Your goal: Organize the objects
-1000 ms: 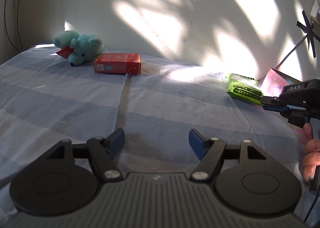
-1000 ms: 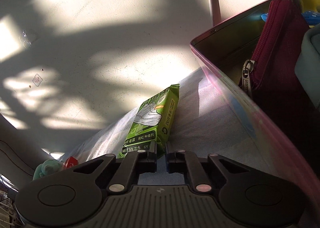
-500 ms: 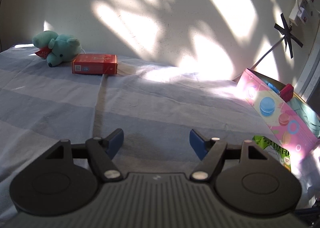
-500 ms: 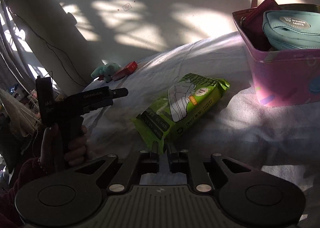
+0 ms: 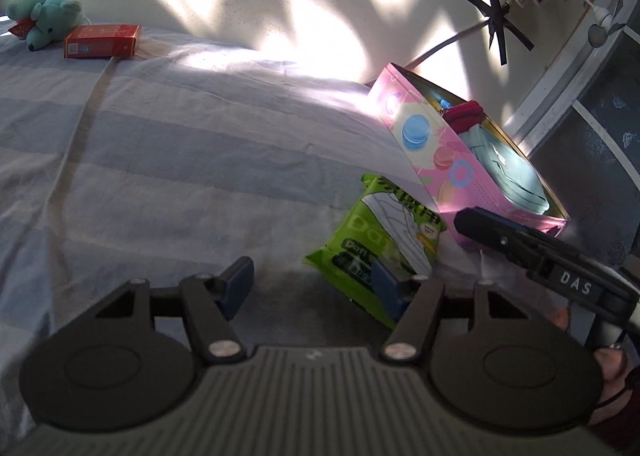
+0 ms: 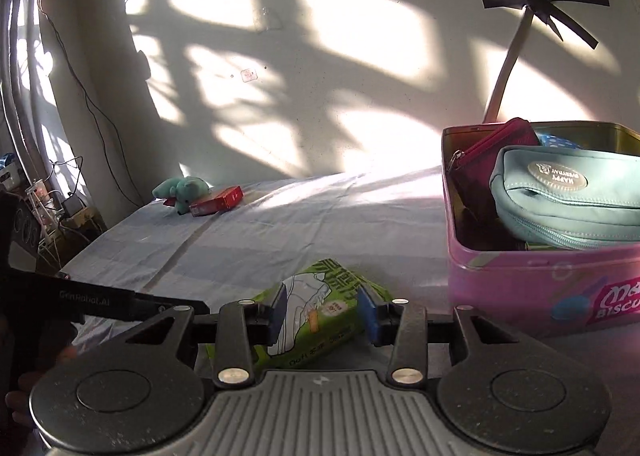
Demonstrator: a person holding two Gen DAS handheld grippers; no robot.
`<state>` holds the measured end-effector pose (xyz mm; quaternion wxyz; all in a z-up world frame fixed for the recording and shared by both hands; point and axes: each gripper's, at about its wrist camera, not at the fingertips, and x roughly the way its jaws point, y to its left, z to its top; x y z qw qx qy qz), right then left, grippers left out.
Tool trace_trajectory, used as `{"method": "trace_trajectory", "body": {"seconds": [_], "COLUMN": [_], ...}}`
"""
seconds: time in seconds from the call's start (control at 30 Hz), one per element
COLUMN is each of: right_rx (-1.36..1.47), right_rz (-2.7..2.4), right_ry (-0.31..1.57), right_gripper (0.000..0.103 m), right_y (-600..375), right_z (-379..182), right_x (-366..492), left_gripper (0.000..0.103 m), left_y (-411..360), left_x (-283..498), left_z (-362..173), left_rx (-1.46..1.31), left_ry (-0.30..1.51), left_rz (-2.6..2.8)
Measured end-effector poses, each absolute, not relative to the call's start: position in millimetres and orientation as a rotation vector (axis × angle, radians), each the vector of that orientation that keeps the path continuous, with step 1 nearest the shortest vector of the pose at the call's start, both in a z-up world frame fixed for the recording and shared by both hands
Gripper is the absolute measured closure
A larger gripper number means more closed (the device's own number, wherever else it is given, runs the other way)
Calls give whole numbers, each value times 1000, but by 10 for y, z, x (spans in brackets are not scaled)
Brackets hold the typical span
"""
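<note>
Left view: my left gripper [image 5: 310, 283] hangs over the striped bed [image 5: 192, 144], jaws closing on nothing, the green wipes pack [image 5: 380, 232] lying just beside the pink tin [image 5: 436, 160].

Right view: my right gripper [image 6: 323, 311] has jaws opening, pads astride the wipes pack [image 6: 320, 320], whether touching I cannot tell. Release step, I judge; next the pack needs re-gripping and lifting into the tin [image 6: 532, 288].

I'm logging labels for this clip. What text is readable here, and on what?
"DAS": right gripper body.
"GenRobot.AI": left gripper body.
"BISCU", cut off: pink tin.
"HAPPY", upside down: teal pouch badge; the second word is too small.
"Dori": green wipes pack; its other print is unreadable.
Red box: unreadable.
</note>
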<state>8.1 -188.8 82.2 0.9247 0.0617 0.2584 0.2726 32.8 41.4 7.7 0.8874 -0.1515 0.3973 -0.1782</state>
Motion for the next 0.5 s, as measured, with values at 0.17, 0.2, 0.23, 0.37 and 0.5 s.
{"method": "trace_trajectory", "body": {"seconds": [0.17,0.2,0.23,0.37,0.5], "right_rx": [38,28,23,63,123], "right_rz": [548,541,534,537,552], "right_ry": [543,552,566,662,694], "right_gripper": [64,64,64,67,61], "right_y": [-1626,-1597,-1591,-1591,-1647], "right_z": [784,768,747,632,648], "right_x": [376,425,468,587,435], "left_gripper": [40,40,43,50,67], "left_y": [190,176,160,105,261], "left_x": [258,265,273,307,381], "left_z": [51,53,49,51,38], "left_rx": [-260,-265,-270,-248,-294], "left_ry": [832,836,841,826,825], "left_rz": [-362,-367,-373,-354,-329]}}
